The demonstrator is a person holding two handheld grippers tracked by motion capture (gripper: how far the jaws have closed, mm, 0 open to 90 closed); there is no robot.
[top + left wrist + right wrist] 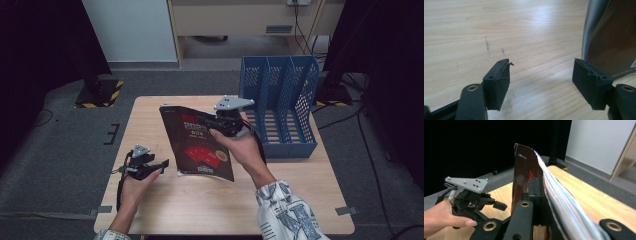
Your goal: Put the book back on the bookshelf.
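A dark-covered magazine (200,145) with red print is held upright and tilted above the middle of the wooden table (150,115). My right gripper (209,121) is shut on its upper right edge; in the right gripper view the jaws pinch the cover and pages (524,170), which fan out to the right. My left gripper (160,166) rests low at the table's left, open, just left of the magazine's lower corner. In the left gripper view its pads (497,82) stand wide apart over bare wood, with the magazine's spine (611,37) beyond the right jaw.
A blue perforated file rack (280,105) with several slots stands at the table's back right, close behind my right hand. Dark curtains and stands flank the table, and cables lie on the grey floor at the right.
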